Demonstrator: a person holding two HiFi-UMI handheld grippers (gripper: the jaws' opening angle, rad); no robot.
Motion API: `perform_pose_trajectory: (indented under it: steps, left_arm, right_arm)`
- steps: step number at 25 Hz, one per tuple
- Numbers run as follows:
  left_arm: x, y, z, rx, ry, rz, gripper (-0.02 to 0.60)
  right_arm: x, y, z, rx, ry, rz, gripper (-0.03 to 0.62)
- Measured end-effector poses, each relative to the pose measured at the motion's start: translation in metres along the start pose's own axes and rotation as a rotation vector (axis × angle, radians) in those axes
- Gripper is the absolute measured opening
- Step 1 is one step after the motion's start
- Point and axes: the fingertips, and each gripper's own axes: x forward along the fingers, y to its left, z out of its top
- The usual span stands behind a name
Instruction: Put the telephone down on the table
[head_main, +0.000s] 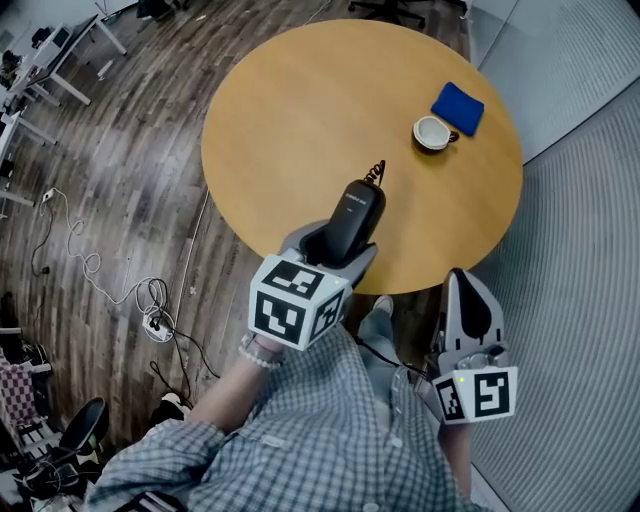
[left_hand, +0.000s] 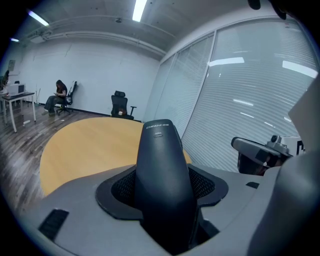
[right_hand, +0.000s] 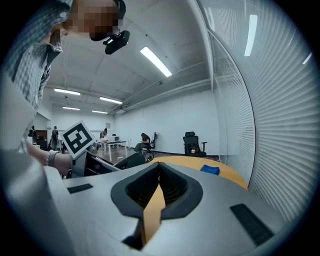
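A black telephone handset (head_main: 352, 212) with a coiled cord at its far end is clamped in my left gripper (head_main: 330, 245), held above the near edge of the round wooden table (head_main: 300, 110). In the left gripper view the handset (left_hand: 162, 175) fills the space between the jaws and points out over the tabletop (left_hand: 85, 145). My right gripper (head_main: 468, 300) hangs below the table's edge at the right, jaws together with nothing between them; in its own view the right gripper (right_hand: 159, 181) shows only a thin slit.
A white cup (head_main: 433, 132) and a blue cloth (head_main: 458, 107) lie at the table's far right. Cables and a power strip (head_main: 157, 322) lie on the wood floor to the left. Grey carpet and a blinded glass wall (left_hand: 250, 95) run along the right. Office chairs (left_hand: 120, 106) stand beyond.
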Motion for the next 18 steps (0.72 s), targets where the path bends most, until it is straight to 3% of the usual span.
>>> perform_pose_trajectory:
  steps: [9, 18]
  left_arm:
    - [0.092, -0.012, 0.036, -0.033, 0.049, 0.021, 0.281]
    - [0.163, -0.008, 0.028, -0.048, 0.121, 0.059, 0.281]
  right_arm:
    - [0.025, -0.083, 0.009, 0.019, 0.044, 0.004, 0.011]
    - [0.032, -0.126, -0.004, 0.045, 0.074, 0.010, 0.011]
